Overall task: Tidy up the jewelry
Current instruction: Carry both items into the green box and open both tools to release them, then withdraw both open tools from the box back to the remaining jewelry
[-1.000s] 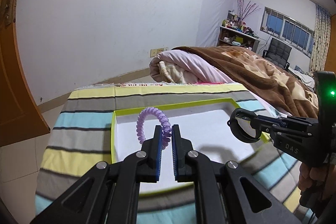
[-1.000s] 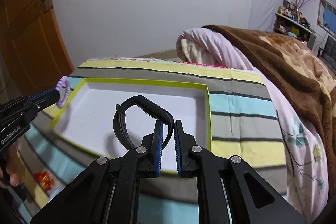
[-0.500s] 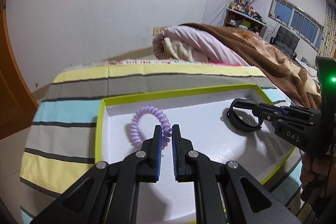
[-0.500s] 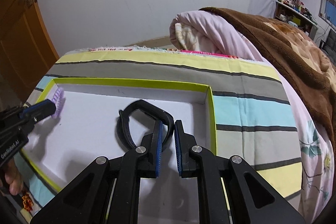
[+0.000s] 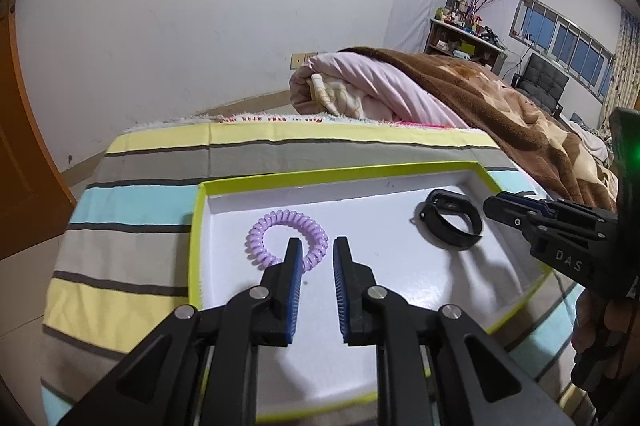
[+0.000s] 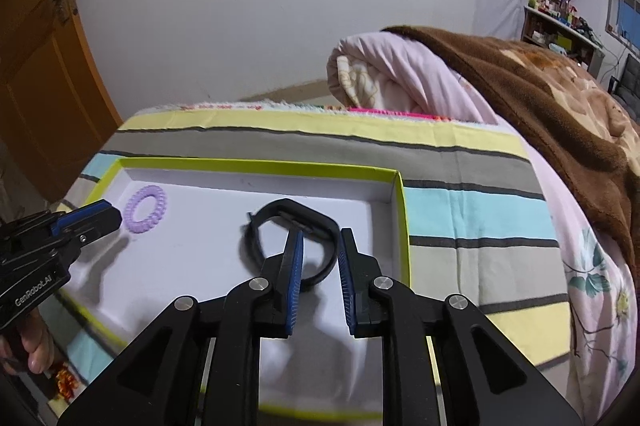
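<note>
A lilac spiral coil band (image 5: 280, 218) lies flat on the white floor of a green-rimmed tray (image 5: 340, 175), at its left end. My left gripper (image 5: 317, 246) stands just behind it, its jaws opening. The coil's near edge sits between the pads, which no longer press on it. A black wristband (image 6: 288, 205) lies at the tray's (image 6: 260, 166) right end. My right gripper (image 6: 320, 238) straddles its near side, jaws opening, with a gap at the pads. Each view shows the other gripper: the right gripper (image 5: 492, 204) and the left gripper (image 6: 108, 216).
The tray rests on a striped cloth (image 5: 160, 162) over the bed end. A rolled pink quilt (image 5: 360, 86) and a brown blanket (image 5: 500, 106) lie beyond it. An orange door (image 6: 44, 66) stands to the left. A hand (image 6: 28, 346) holds the left gripper's grip.
Both grippers came down into the tray and their jaws parted. The lilac coil and the black wristband, pinched before, now lie loose on the tray floor.
</note>
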A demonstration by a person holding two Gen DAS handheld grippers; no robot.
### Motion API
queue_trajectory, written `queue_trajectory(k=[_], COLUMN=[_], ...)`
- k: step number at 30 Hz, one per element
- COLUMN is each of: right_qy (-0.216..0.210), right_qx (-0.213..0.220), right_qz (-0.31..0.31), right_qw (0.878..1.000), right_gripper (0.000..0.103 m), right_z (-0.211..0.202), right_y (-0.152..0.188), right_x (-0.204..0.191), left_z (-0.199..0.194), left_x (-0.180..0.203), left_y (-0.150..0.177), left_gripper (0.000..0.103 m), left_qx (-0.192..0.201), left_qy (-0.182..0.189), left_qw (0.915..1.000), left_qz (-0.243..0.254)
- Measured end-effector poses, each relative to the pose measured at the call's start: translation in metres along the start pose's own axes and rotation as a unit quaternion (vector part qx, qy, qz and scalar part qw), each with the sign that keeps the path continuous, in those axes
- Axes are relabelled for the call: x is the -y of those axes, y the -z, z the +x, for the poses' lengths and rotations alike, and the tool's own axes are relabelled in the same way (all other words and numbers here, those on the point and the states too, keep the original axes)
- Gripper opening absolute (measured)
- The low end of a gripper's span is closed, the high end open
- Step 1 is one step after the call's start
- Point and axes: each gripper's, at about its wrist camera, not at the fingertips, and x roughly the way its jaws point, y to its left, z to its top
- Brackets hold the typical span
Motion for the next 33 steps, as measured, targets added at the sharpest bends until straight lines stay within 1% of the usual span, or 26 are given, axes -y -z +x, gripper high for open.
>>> queue_trajectory(k=[4,9,12,16,25,31,33], right_qy=[-0.008,-0.015,-0.026,-0.037,-0.055,-0.057,-0.065], right_qx=[0.02,0.047,0.063,0.078,0.081,0.08,0.079], right_qz=[-0.006,-0.02,-0.023,-0.026,-0.014,-0.016,-0.016], right_qw=[1.0,0.999,0.997,0.996,0.995,0.995,0.995], right_gripper=[0.018,0.018,0.018,0.018,0.018,0.018,0.018], right_z=[-0.03,-0.073,-0.099,-0.132,-0.167,-0.182,-0.186], right_y=[0.008,0.023,0.038,0.066,0.119,0.144,0.151], right_x=[-0.011,-0.028,-0.035,-0.043,-0.048,-0.051,-0.051], left_z=[-0.026,-0.063,-0.084,-0.11,-0.148,-0.166,-0.17], left_x=[0.004,0.011,0.016,0.022,0.025,0.026,0.027], left_y=[0.004,0.019,0.032,0.054,0.093,0.111,0.117], left_gripper=[0.017,0.017,0.017,0.017,0.017,0.017,0.016], left_qx=[0.017,0.035,0.048,0.059,0.069,0.081,0.082], left_qy=[-0.002,-0.003,-0.005,-0.002,-0.01,-0.015,-0.017], left_qw=[0.9999,0.9994,0.9988,0.9983,0.9975,0.9965,0.9964], left_qz=[0.002,0.0,-0.002,-0.003,-0.009,-0.015,-0.015])
